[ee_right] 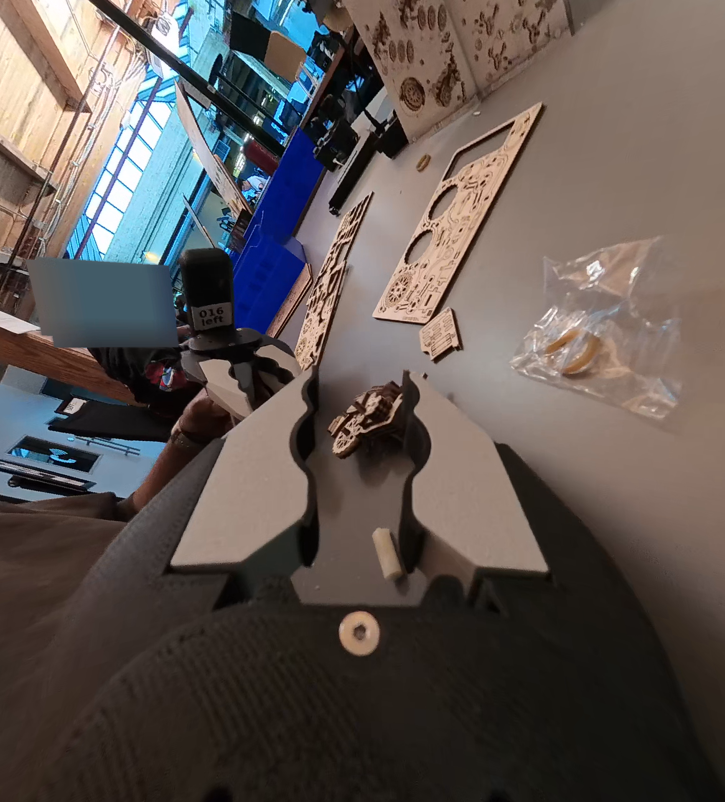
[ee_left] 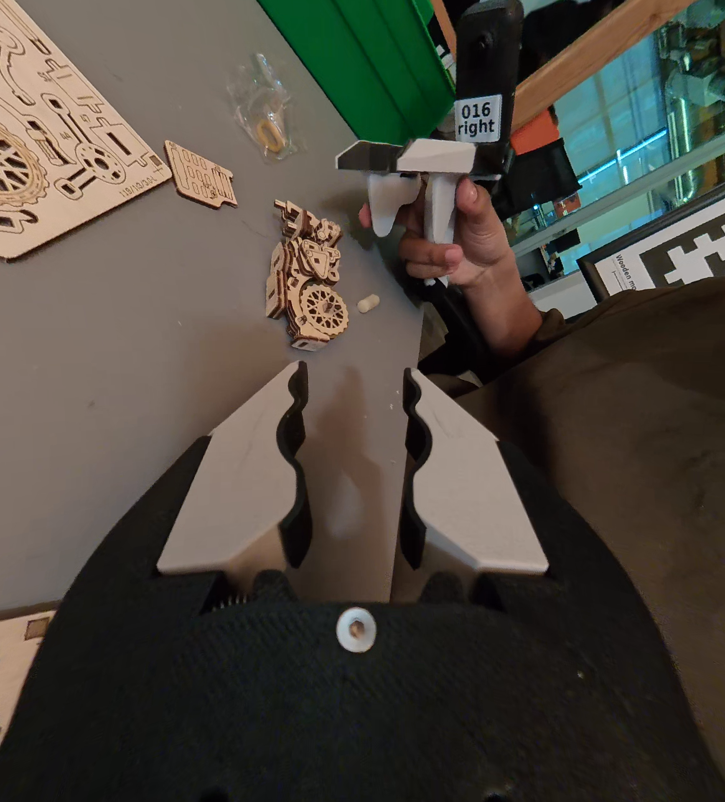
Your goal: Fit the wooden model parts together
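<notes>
A partly built wooden model (ee_left: 304, 277) with a spoked wheel lies on the grey table (ee_left: 91, 369) near its edge. It also shows in the right wrist view (ee_right: 365, 421). A small cream peg (ee_left: 368, 302) lies beside it, also seen in the right wrist view (ee_right: 387, 553). My left gripper (ee_left: 355, 375) is open and empty, a short way from the model. My right gripper (ee_right: 359, 376) is open and empty, with the model and peg on the table in the line between its fingers. The right gripper (ee_left: 412, 217) shows in the left wrist view, held in a hand.
Laser-cut wooden sheets (ee_left: 35, 130) and a small cut-out panel (ee_left: 200, 173) lie on the table. A clear plastic bag (ee_right: 599, 330) holds rubber bands. A green box (ee_left: 365, 56) stands at the table's far side. More sheets (ee_right: 447, 230) lie farther off. A brown sleeve (ee_left: 612, 434) is close by. The grippers' ends are close to 12 cm from one another.
</notes>
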The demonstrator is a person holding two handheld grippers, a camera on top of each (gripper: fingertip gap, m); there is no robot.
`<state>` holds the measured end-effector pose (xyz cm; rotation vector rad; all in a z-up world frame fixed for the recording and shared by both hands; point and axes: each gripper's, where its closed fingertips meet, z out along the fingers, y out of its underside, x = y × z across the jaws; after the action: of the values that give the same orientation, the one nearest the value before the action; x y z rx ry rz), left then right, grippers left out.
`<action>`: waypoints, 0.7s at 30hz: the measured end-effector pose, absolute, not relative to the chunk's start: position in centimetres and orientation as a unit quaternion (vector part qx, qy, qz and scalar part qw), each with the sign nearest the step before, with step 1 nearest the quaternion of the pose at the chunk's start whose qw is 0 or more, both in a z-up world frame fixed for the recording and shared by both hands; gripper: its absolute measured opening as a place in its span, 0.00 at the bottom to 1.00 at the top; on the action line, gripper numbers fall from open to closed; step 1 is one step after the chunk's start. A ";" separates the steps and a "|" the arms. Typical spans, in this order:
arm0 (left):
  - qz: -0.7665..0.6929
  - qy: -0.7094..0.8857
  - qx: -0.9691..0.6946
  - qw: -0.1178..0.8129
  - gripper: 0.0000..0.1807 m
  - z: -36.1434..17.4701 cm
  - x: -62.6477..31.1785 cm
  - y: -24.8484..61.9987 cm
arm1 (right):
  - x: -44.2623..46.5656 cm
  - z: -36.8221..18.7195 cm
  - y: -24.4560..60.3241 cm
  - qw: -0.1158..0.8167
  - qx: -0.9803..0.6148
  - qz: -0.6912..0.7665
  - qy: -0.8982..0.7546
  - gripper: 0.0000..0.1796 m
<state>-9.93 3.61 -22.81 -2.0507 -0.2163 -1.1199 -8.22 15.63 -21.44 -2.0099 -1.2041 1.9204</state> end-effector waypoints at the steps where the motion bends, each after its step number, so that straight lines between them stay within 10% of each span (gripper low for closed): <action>1: -0.438 -0.082 -0.805 0.392 0.24 -22.7 -10.0 3.6 | -8.2 -21.3 15.8 0.062 -0.659 0.633 -0.402 0.21; 21: -0.090 -0.008 -0.843 0.531 0.15 -21.3 -16.0 4.6 | -8.3 -20.7 15.2 0.344 -0.545 0.461 -0.610 0.15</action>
<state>-16.02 4.61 -21.30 -2.0114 -0.0192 -0.2152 -8.30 15.17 -20.70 -1.4161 -1.5848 1.1966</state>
